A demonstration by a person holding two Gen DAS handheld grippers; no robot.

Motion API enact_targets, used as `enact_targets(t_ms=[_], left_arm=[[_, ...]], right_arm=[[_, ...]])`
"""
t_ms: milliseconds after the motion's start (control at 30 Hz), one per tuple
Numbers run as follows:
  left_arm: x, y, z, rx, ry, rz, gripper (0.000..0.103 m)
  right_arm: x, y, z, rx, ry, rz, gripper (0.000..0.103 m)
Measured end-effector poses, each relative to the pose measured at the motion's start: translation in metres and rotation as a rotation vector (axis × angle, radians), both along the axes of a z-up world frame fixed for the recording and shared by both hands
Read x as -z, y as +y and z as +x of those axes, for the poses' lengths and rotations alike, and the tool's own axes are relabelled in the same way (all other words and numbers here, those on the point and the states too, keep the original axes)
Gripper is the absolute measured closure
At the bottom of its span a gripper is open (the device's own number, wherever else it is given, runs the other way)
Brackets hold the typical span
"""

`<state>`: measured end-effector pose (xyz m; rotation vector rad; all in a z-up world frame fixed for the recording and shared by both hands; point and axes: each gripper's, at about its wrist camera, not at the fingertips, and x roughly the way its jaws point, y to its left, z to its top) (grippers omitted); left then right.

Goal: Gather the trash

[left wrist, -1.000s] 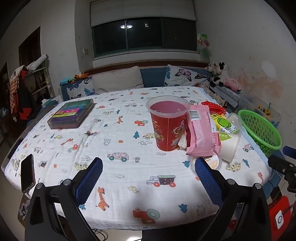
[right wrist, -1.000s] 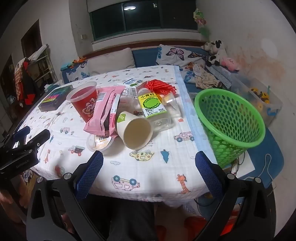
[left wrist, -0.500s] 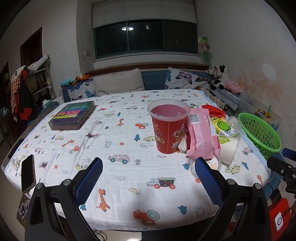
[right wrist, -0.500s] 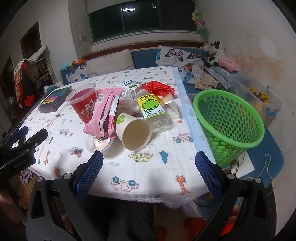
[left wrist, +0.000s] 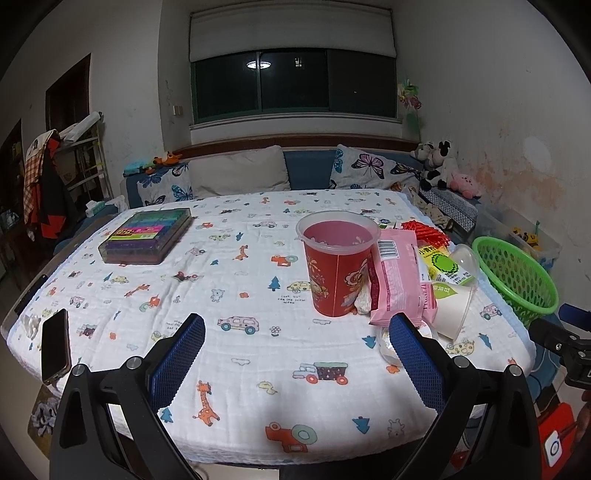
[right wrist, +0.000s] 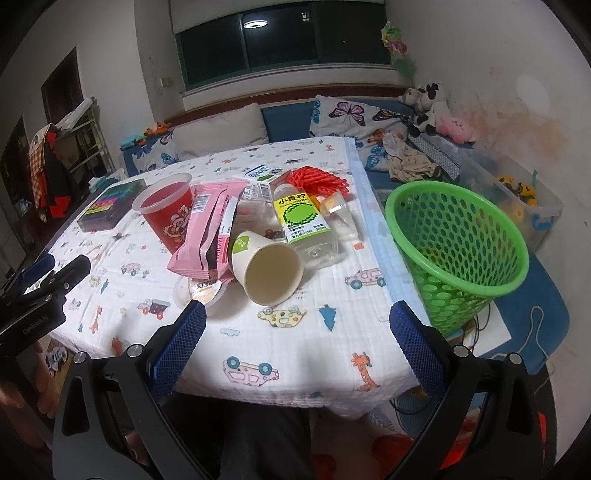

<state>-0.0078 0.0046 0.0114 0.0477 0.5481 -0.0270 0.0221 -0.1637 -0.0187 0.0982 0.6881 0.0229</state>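
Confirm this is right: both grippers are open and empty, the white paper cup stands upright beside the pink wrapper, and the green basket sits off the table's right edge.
One thing is wrong: the white paper cup lies on its side, mouth toward the camera, as the right wrist view shows. It is beside the pink wrapper; the green basket sits off the table's right edge; the left gripper and right gripper are open and empty.

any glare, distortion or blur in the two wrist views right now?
Left wrist view: heavy fisheye bend with black corners; ceiling lamp mirrored in the dark window; tablecloth evenly lit and sharp. Right wrist view: same barrel distortion; lamp reflection in the window; green basket and paper cup crisp, no motion blur.
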Motion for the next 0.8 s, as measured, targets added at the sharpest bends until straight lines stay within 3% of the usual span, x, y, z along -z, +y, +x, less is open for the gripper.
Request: enact_targets(t_ms=[800], left_arm=[[0.0000,-0.0025,0.0011,0.000,0.002,-0.001,0.006]], right_arm=[[0.0016,0.0032,0.0047,-0.009,0.000,-0.002,0.004]])
